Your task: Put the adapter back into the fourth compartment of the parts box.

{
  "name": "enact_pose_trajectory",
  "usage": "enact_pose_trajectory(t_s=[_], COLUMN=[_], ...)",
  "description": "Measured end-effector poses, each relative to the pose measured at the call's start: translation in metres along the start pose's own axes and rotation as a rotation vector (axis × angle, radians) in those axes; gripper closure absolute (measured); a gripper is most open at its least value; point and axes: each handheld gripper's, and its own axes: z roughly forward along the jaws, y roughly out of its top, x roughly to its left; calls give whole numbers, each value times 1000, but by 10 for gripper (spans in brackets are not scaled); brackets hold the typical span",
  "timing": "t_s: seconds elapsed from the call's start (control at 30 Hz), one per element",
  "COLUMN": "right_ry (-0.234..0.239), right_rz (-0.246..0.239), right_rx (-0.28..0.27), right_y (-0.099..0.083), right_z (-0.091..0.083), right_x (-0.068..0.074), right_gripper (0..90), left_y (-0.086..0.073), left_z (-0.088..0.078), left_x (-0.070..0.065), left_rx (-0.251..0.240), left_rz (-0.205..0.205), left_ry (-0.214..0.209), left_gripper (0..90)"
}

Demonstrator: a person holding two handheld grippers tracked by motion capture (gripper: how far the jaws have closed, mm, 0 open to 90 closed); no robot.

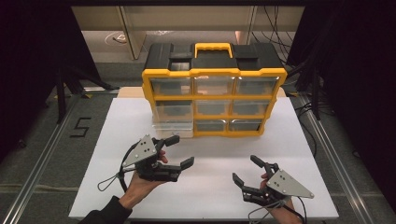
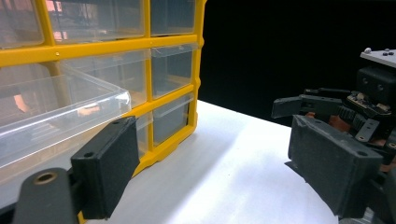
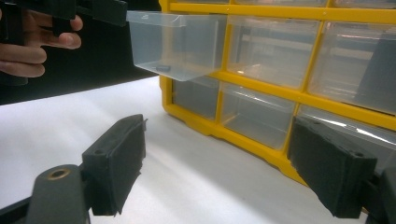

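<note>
In the high view the left gripper (image 1: 180, 150) is held palm-up by the left hand (image 1: 140, 182), tilted toward the organizer (image 1: 214, 88), its jaws spread wide and holding nothing; it hovers just in front of a clear drawer (image 1: 173, 125) that sticks out of the organizer's lower left column. The right gripper (image 1: 246, 169) sits low over the table (image 1: 210, 154) near the front edge, well apart from the organizer, jaws also spread and empty, its grey plate facing up; the hand under it is mostly hidden. A "5" (image 1: 80, 127) is marked on the floor left of the table. In the left gripper view the two black jaws stand wide apart, the drawer (image 2: 56, 112) juts out just above the left jaw, whether touching it cannot be told, and the right gripper (image 2: 336, 121) shows at the right, partly cut off by the edge. In the right gripper view the jaws are again wide apart over the white table (image 3: 93, 116); the drawer (image 3: 175, 44) projects from the yellow frame, a small dark item on its bottom too blurred to identify, and fingers (image 3: 42, 44) of the left hand show at upper left, cropped.
</note>
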Motion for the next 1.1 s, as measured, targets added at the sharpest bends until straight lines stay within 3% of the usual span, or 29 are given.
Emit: enact_pose_trajectory(t_s=[1.1], right_ry=[5], right_rz=[-6], right_rx=[1], right_y=[0], right_z=[0], right_x=[1], right_gripper=[203], left_y=[-21], left_z=[-17], left_x=[0], left_rx=[-17], left_rz=[8], left_ry=[24], left_gripper=[163])
